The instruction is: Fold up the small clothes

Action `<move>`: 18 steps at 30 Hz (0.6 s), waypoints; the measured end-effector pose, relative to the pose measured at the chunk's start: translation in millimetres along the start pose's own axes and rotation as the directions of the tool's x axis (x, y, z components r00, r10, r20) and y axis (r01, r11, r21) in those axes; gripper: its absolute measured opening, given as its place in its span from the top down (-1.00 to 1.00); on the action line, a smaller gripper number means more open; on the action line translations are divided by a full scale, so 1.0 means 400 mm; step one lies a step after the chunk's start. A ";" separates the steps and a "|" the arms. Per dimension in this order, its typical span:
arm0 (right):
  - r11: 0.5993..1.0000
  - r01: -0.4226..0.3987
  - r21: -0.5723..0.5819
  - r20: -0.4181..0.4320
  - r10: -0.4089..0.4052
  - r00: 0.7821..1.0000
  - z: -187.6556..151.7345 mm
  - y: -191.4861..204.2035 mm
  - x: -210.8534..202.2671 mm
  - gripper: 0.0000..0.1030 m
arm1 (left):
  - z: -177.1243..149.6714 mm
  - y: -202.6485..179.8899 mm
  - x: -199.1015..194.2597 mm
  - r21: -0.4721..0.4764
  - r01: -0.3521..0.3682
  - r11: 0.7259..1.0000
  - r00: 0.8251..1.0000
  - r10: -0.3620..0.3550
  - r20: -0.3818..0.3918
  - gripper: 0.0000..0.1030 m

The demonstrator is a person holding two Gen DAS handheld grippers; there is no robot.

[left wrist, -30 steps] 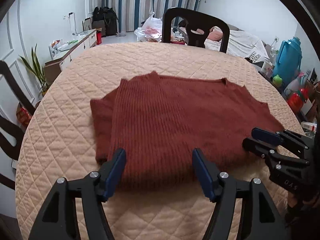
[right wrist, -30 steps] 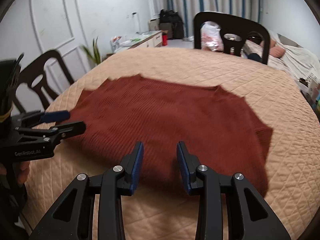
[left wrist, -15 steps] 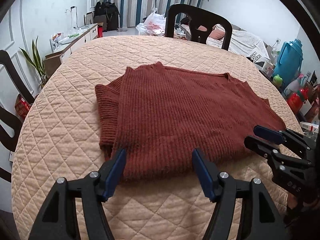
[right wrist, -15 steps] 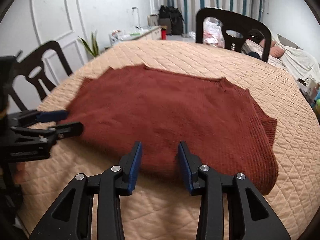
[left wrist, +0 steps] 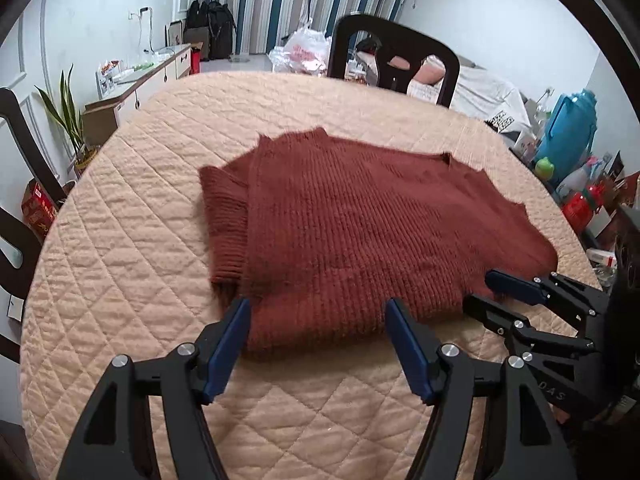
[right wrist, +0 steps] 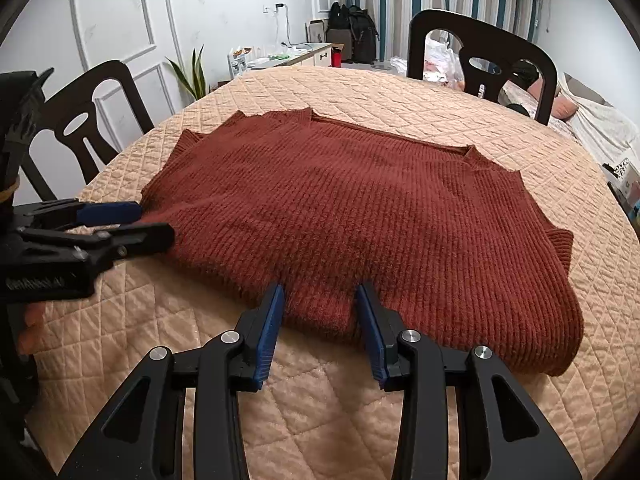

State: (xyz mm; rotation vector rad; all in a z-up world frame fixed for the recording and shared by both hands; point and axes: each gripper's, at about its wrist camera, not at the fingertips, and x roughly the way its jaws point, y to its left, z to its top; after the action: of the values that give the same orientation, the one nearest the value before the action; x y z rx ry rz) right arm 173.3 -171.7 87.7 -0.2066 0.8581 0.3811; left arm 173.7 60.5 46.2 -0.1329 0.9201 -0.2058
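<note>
A rust-red ribbed knit sweater [left wrist: 360,224] lies flat on the round table's peach quilted cover [left wrist: 132,248], with its sleeves folded in; it also shows in the right wrist view [right wrist: 360,216]. My left gripper [left wrist: 318,312] is open and empty, its fingertips at the sweater's near hem. My right gripper [right wrist: 320,300] is open and empty, also at the near hem, further right. The right gripper shows in the left wrist view [left wrist: 486,292]. The left gripper shows in the right wrist view [right wrist: 154,224], beside the sweater's left edge.
A dark chair [left wrist: 394,64] stands at the table's far side, another chair [right wrist: 86,128] at the left. A blue jug [left wrist: 570,136] and clutter sit off the right edge. A cabinet [left wrist: 140,80] and a plant [left wrist: 66,120] stand at the left.
Both grippers have drawn back toward the near edge of the table, so the sweater's hem now lies at their fingertips instead of under them. Both stay open.
</note>
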 end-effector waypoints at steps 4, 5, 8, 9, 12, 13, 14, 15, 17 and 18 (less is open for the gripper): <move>1.000 -0.026 -0.010 0.044 0.027 0.999 0.008 0.019 -0.027 -0.07 | 0.012 0.053 -0.035 -0.037 -0.002 0.999 1.000 0.003 0.028 -0.47; 0.999 -0.034 -0.022 0.059 0.035 0.998 0.010 0.029 -0.034 -0.08 | 0.016 0.068 -0.046 -0.045 0.003 0.999 0.999 -0.001 0.039 -0.48; 0.995 -0.070 -0.073 0.099 0.077 0.992 0.022 0.072 -0.049 -0.21 | 0.026 0.115 -0.078 -0.080 0.035 0.996 0.997 -0.029 0.074 -0.54; 0.992 -0.077 -0.102 0.115 0.088 0.989 0.028 0.093 -0.051 -0.29 | 0.030 0.128 -0.088 -0.090 0.048 0.995 0.996 -0.040 0.083 -0.55; 0.982 -0.086 -0.170 0.133 0.109 0.985 0.043 0.148 -0.042 -0.34 | 0.038 0.169 -0.120 -0.110 0.063 0.992 0.991 -0.050 0.123 -0.57; 0.978 -0.092 -0.185 0.133 0.118 0.984 0.047 0.162 -0.037 -0.35 | 0.040 0.181 -0.130 -0.109 0.068 0.992 0.989 -0.053 0.138 -0.60; 0.974 -0.103 -0.203 0.129 0.131 0.983 0.050 0.179 -0.030 -0.36 | 0.041 0.189 -0.137 -0.110 0.075 0.991 0.987 -0.058 0.150 -0.65; 0.970 -0.110 -0.218 0.122 0.139 0.983 0.054 0.196 -0.022 -0.38 | 0.041 0.198 -0.143 -0.106 0.084 0.991 0.986 -0.067 0.156 -0.67; 0.959 -0.126 -0.255 0.104 0.157 0.982 0.060 0.234 0.001 -0.40 | 0.043 0.215 -0.148 -0.103 0.098 0.990 0.984 -0.081 0.159 -0.70; 0.954 -0.128 -0.271 0.103 0.161 0.982 0.060 0.251 0.009 -0.40 | 0.044 0.225 -0.147 -0.113 0.098 0.989 0.985 -0.080 0.155 -0.70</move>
State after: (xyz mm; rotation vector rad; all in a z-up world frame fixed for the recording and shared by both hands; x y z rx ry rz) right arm 151.1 -71.4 97.7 -0.3638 0.7000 0.6407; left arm 164.0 162.1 84.1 -0.2982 0.7773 -0.2207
